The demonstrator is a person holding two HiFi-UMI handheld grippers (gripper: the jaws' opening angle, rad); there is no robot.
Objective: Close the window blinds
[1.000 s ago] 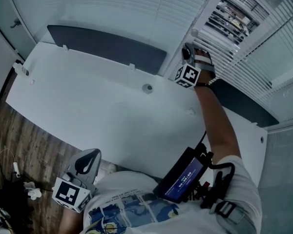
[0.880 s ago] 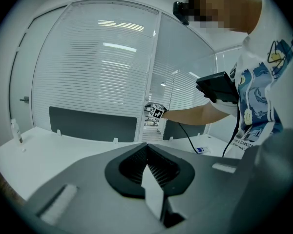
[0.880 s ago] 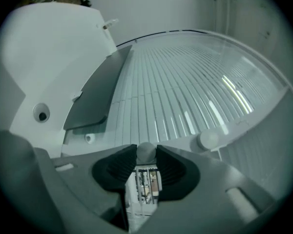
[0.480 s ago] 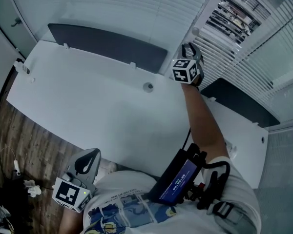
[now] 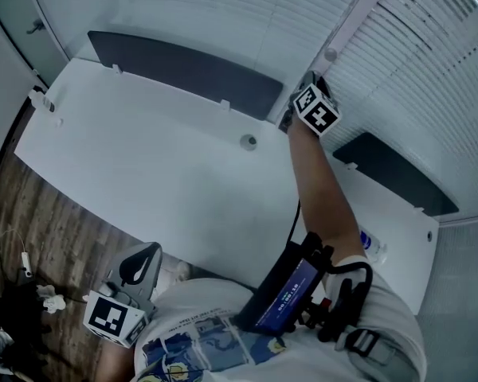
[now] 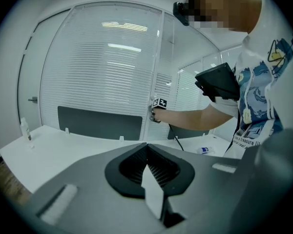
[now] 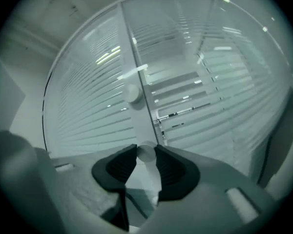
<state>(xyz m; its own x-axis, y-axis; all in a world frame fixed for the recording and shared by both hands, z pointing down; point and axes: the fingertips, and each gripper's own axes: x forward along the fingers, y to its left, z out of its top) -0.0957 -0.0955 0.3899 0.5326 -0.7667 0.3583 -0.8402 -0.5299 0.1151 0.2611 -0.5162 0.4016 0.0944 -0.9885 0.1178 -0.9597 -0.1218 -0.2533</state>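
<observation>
White slatted blinds [image 5: 430, 62] hang behind glass right of a white frame post [image 5: 358, 14]; their slats lie nearly flat and block the view out. My right gripper [image 5: 309, 86] reaches up to the post, shut on a small round white knob [image 7: 146, 152] pinched between its dark pads. A second knob [image 7: 132, 92] sits higher on the post. The left blinds [image 5: 199, 6] are also flat. My left gripper [image 5: 139, 273] hangs low by the person's hip, away from the window, shut with nothing in it [image 6: 146, 147].
A long white desk [image 5: 143, 157] with a cable grommet [image 5: 248, 141] runs under the window, backed by dark panels [image 5: 183, 66]. A small bottle [image 5: 370, 245] lies at its right end. Wooden floor [image 5: 32, 237] with cables lies at left.
The right blinds' slats have turned from open, with the outside showing through, to nearly flat. My right gripper has twisted and dropped slightly along the post. The left gripper has stayed put.
</observation>
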